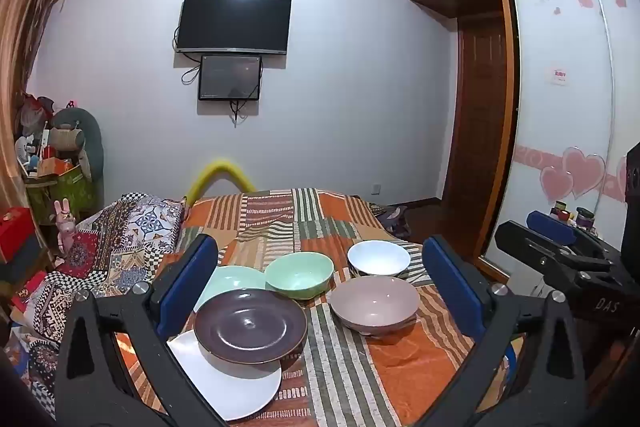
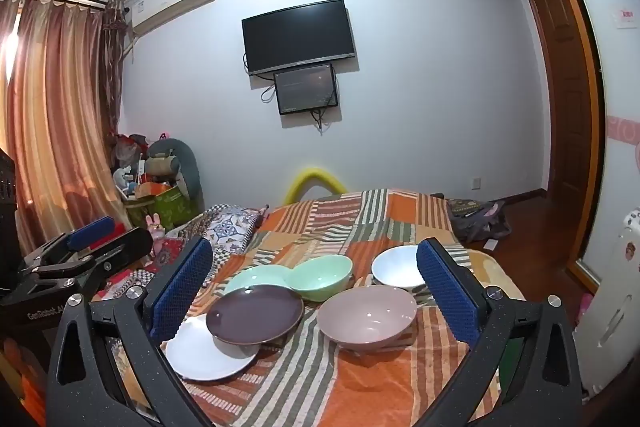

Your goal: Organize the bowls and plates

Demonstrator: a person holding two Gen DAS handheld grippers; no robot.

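1. Nearest in each wrist view is that view's own tool. The left hand-held gripper [image 1: 320,279] has its jaws spread fully wide with nothing between the blue pads. The right hand-held gripper [image 2: 314,285] is just as wide and holds nothing either. Both hang above the near end of the bed [image 1: 404,359], touching no dish.
2. On the striped orange bedspread, closest on the left, lies a white plate [image 1: 236,383].
3. A dark brown plate [image 1: 250,325] rests partly on the white plate, overlapping its far edge.
4. To the right, apart from the plates, sits a pinkish-grey bowl [image 1: 374,303], upright.
5. Behind the dark brown plate is a pale green plate [image 1: 234,277], its near edge hidden by the brown one.
6. A green bowl [image 1: 299,275] stands just beside the pale green plate, apparently on its right rim.
7. Farther right, behind the pinkish-grey bowl, is a white bowl [image 1: 378,258].
8. A patterned quilt [image 1: 120,239] is heaped on the left of the bed.
9. On the far wall hangs a television [image 1: 234,21], with a smaller screen [image 1: 230,78] below it.
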